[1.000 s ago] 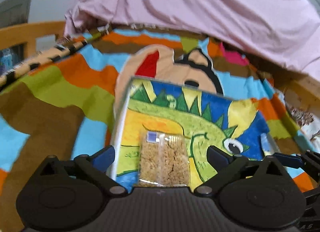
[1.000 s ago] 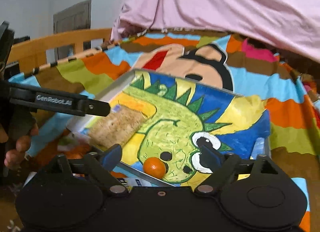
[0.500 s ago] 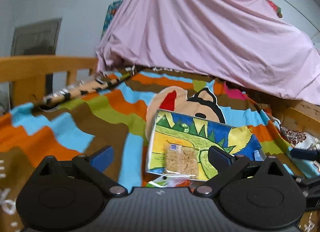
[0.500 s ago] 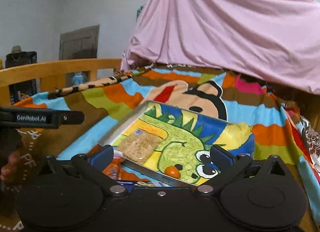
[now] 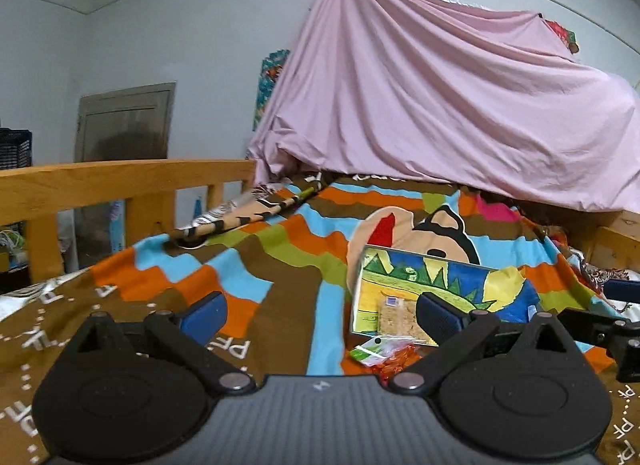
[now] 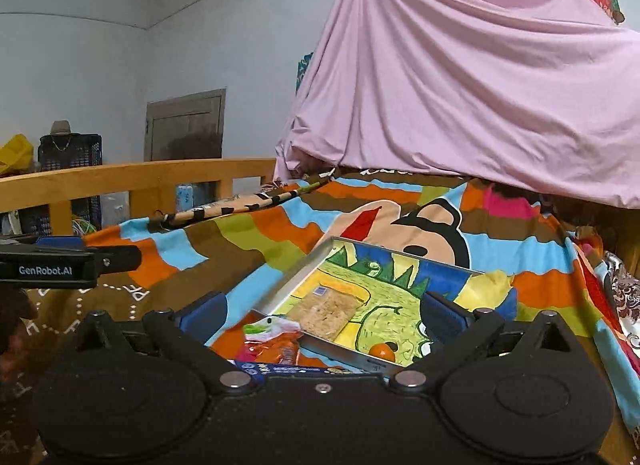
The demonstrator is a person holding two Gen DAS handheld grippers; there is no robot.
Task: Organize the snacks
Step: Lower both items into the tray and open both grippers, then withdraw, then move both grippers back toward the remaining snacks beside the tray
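Observation:
A metal tray (image 6: pixel 294 287) with a dinosaur picture lies on the striped blanket; it also shows in the left wrist view (image 5: pixel 362 289). A clear pack of tan crackers (image 6: pixel 326 311) (image 5: pixel 398 317) lies in it, and an orange round snack (image 6: pixel 382 351) sits at its near edge. A red-orange snack bag with a green label (image 5: pixel 384 355) (image 6: pixel 272 339) and a blue packet (image 6: pixel 280 368) lie on the blanket in front of the tray. My left gripper (image 5: pixel 320 315) and right gripper (image 6: pixel 320 311) are both open and empty, held back from the tray.
A wooden bed rail (image 5: pixel 120 181) runs along the left. A pink sheet (image 5: pixel 440 113) hangs over the far end of the bed. A rolled striped cloth (image 6: pixel 240 205) lies by the rail. The left gripper's side (image 6: pixel 68 263) shows at the left of the right wrist view.
Both grippers have pulled back and up from the tray, so it looks smaller and farther. The cracker pack stays in the tray. Both stay open.

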